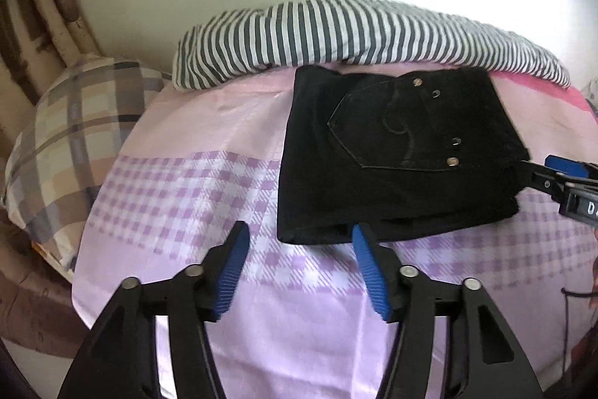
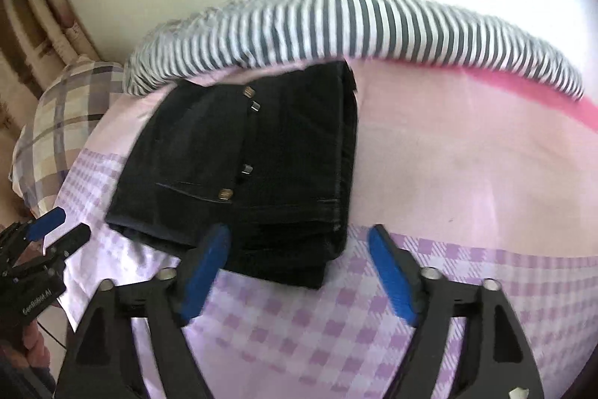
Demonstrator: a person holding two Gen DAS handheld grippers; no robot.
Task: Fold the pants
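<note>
Black jeans (image 1: 396, 152) lie folded by the bed's (image 1: 224, 343) far edge; left gripper (image 1: 299, 272) and right gripper (image 2: 299, 272) gape empty. Folding looks done; next, withdraw.

The black pants (image 1: 396, 152) are folded up into a compact, roughly rectangular bundle, several layers thick, you can see the stacked edges along the near side in the right wrist view (image 2: 239, 167). Dark denim-looking fabric, back pocket facing up with curly stitching on it, plus a few small metal rivets or buttons in a row next to it. The bundle lies flat on the bed, on the pink and purple checked sheet (image 1: 194, 182), its far edge just beside the grey and white striped bedding (image 1: 336, 28). Nothing's gripping it.
</note>
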